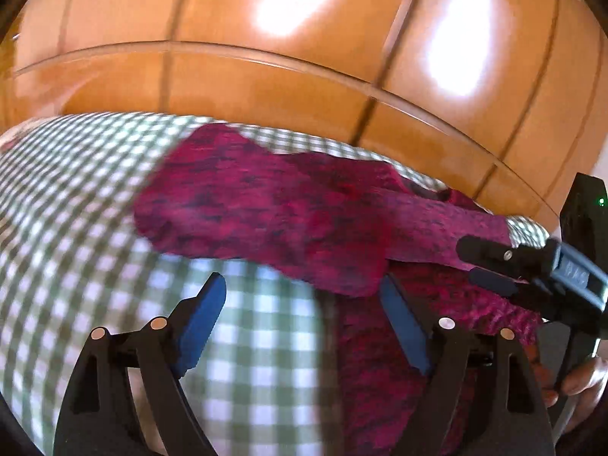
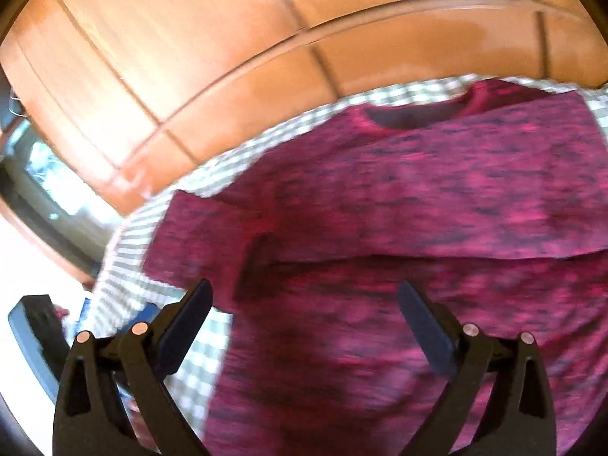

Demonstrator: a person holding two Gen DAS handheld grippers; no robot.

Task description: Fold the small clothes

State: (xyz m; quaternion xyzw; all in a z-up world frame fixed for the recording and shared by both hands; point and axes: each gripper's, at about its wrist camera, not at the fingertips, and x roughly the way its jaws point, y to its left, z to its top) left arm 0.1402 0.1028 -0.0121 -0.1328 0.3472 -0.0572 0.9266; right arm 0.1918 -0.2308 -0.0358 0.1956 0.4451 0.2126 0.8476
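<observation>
Gaping wide with nothing between its blue pads, the left claw (image 1: pixel 300 319) hangs over the checked cloth (image 1: pixel 76 197) at the near edge of the magenta shirt (image 1: pixel 288 212); one pad sits over bare cloth, the other just at the shirt's folded edge, so it grips nothing. The right claw (image 2: pixel 304 326) is also spread open and empty in its own view, poised above the shirt's lower body; in the left view its dark fingers look close together, so its state is hard to settle. It comes in from the right of that view, beside a sleeve, with part of a hand (image 1: pixel 581 380) behind it. The shirt lies flat on the checked cloth, neckline (image 2: pixel 421 114) away from the cameras, one side already turned over the body so a fold edge runs across the chest — probably why neither claw needs a hold just now. Beyond the cloth the glossy wooden table (image 2: pixel 190 76) curves away, bright with glare. Both views are blurred, so finer creases cannot be made out.
</observation>
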